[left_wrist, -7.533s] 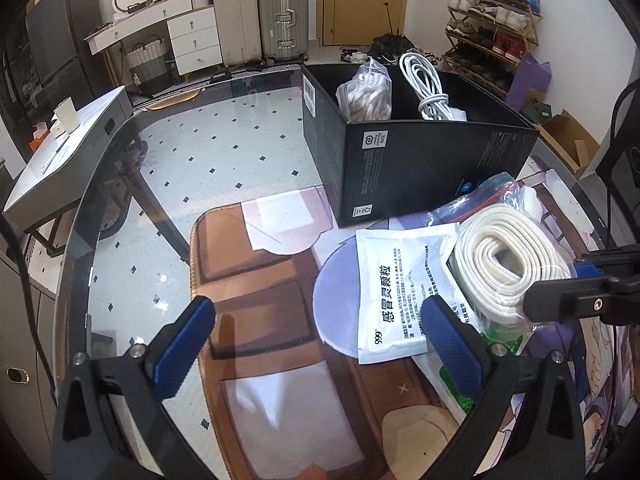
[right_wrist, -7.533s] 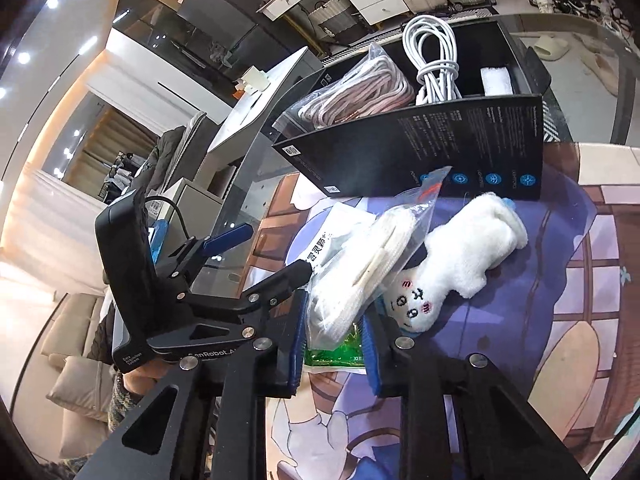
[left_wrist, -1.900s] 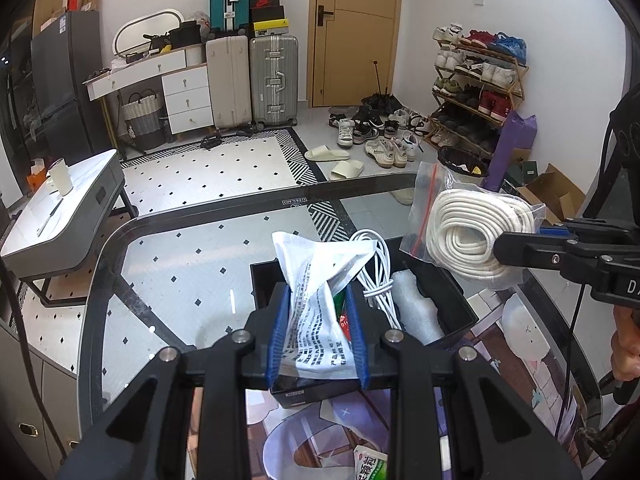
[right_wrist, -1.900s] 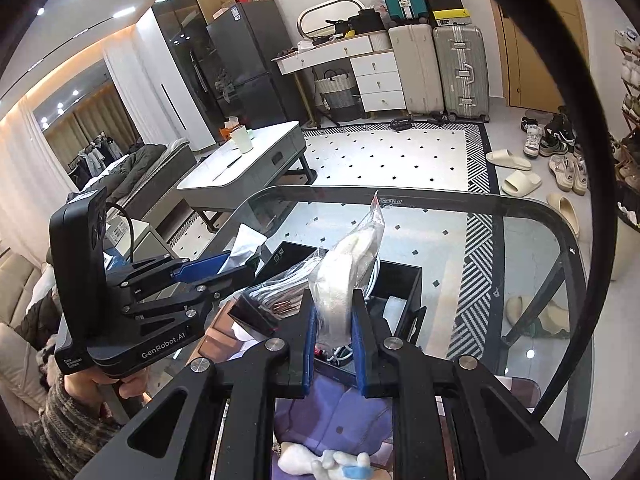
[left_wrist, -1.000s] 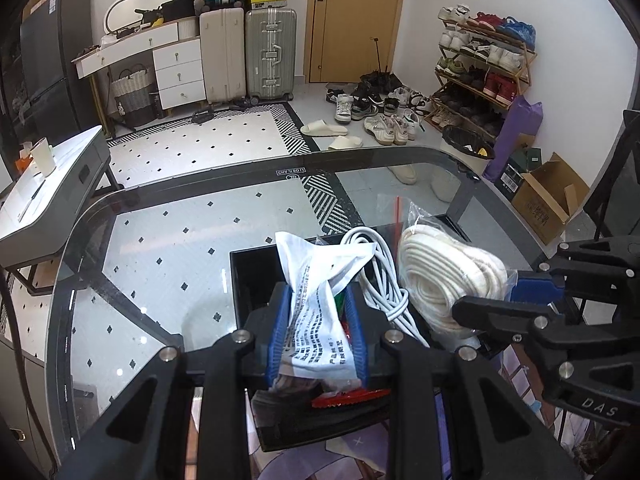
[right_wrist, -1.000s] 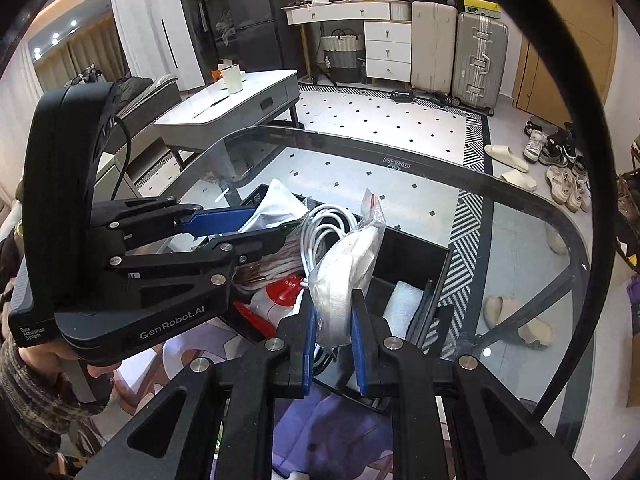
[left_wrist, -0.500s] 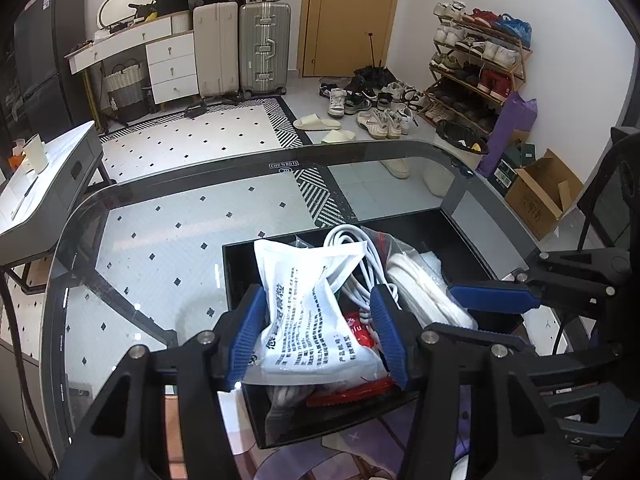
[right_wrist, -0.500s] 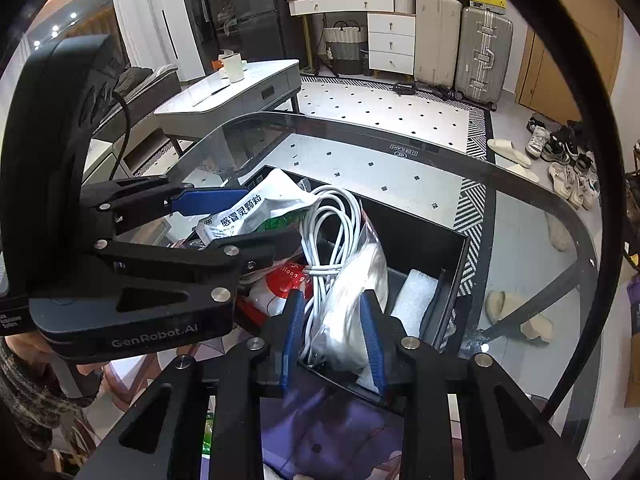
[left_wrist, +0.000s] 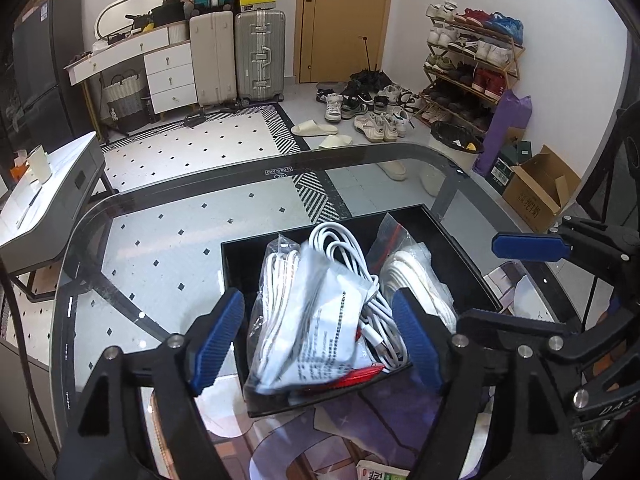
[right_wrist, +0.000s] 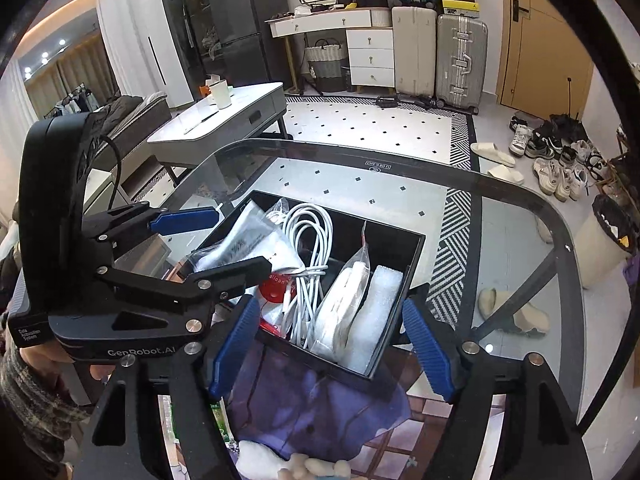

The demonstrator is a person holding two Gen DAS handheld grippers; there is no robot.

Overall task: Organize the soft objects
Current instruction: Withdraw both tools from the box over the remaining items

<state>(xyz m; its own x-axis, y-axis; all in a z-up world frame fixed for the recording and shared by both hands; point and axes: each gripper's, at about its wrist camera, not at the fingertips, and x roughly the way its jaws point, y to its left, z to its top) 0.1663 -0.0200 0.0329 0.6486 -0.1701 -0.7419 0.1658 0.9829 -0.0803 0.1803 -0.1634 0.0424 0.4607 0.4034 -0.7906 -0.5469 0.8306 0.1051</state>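
Now both your grippers, left (left_wrist: 318,338) and right (right_wrist: 326,346), have just been opening and hold nothing; the printed sachet (left_wrist: 320,336) and bagged rope coil (right_wrist: 344,300) lie inside the black box (right_wrist: 416,264). Both are light, limp and slippery, so pinch their bulk.

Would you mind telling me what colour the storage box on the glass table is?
The storage box is black, seen most clearly in the right wrist view.
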